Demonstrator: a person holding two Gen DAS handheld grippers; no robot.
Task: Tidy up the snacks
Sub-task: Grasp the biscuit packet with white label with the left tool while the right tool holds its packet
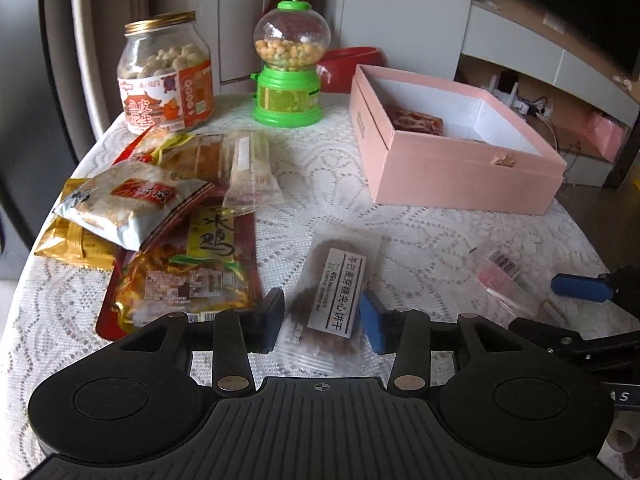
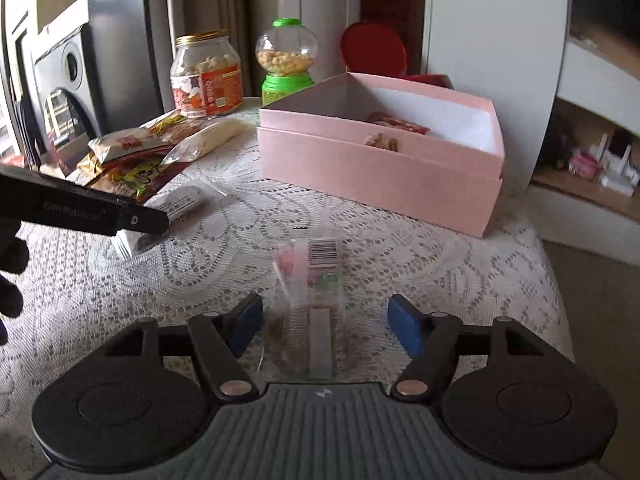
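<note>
On the lace tablecloth lies a clear packet of brown biscuits [image 1: 328, 300] with a white label, between the blue pads of my left gripper [image 1: 323, 322]. The pads stand apart beside its edges and do not squeeze it. My right gripper [image 2: 326, 326] is open around a clear packet with a barcode and pink print [image 2: 316, 280], with a gap on each side. That packet [image 1: 500, 270] also shows in the left wrist view. The open pink box [image 1: 460, 172] stands at the far right of the table and holds a reddish packet [image 1: 416, 120].
A pile of snack packets [image 1: 160, 216] covers the left side. Behind it stand a peanut jar [image 1: 166, 76], a green candy dispenser [image 1: 288, 64] and a red bowl [image 1: 352, 64]. The round table's edge [image 2: 552, 280] drops off on the right.
</note>
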